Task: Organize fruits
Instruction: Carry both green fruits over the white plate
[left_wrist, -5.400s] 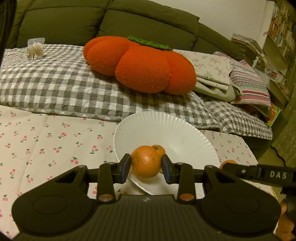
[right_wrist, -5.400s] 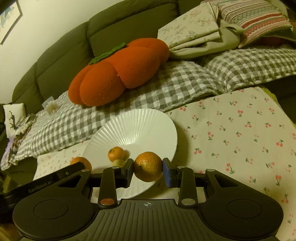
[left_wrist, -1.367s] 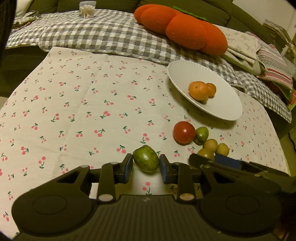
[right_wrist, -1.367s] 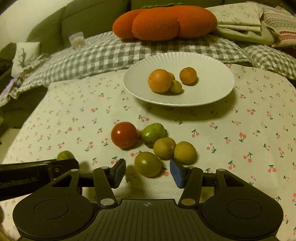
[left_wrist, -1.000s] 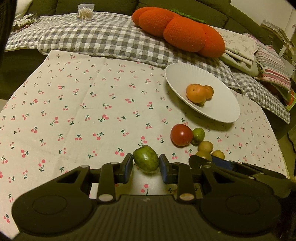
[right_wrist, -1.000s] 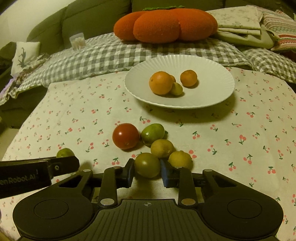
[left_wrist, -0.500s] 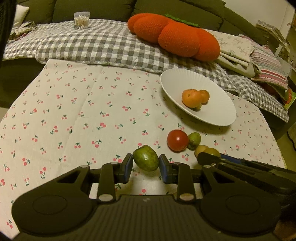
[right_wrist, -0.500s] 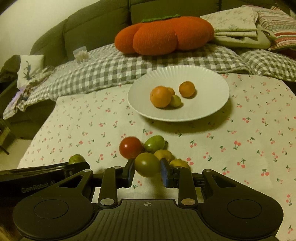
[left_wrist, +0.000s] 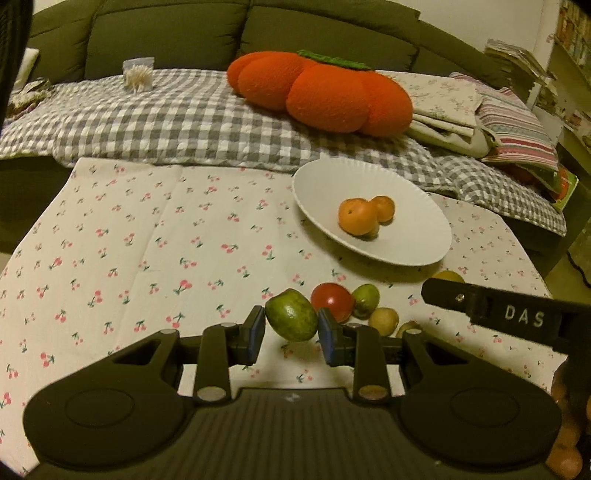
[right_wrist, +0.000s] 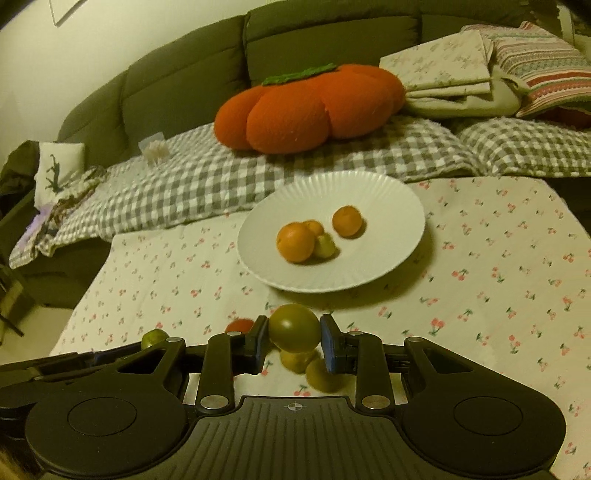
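My left gripper (left_wrist: 291, 328) is shut on a green pear-shaped fruit (left_wrist: 291, 314), held above the cherry-print cloth. My right gripper (right_wrist: 293, 341) is shut on a round olive-green fruit (right_wrist: 294, 327), also lifted. A white ridged plate (right_wrist: 388, 206) ahead holds two large oranges (right_wrist: 295, 242), a smaller one and a small green fruit (right_wrist: 325, 246). On the cloth lie a red tomato (left_wrist: 331, 298), a small green fruit (left_wrist: 365, 300) and yellowish fruits (left_wrist: 384, 320). The right gripper's side, marked DAS (left_wrist: 517, 315), shows at the right of the left wrist view.
The round table (left_wrist: 147, 236) carries a white cloth with cherries. Behind it a sofa bears a grey checked blanket (left_wrist: 166, 122), an orange pumpkin cushion (left_wrist: 321, 92), folded linens (right_wrist: 450, 74) and a box of cotton swabs (left_wrist: 137, 74). Shelves stand at far right.
Both grippers have risen from the cloth with their fruits and moved toward the plate. The right gripper shut on the olive-green fruit about a second ago.
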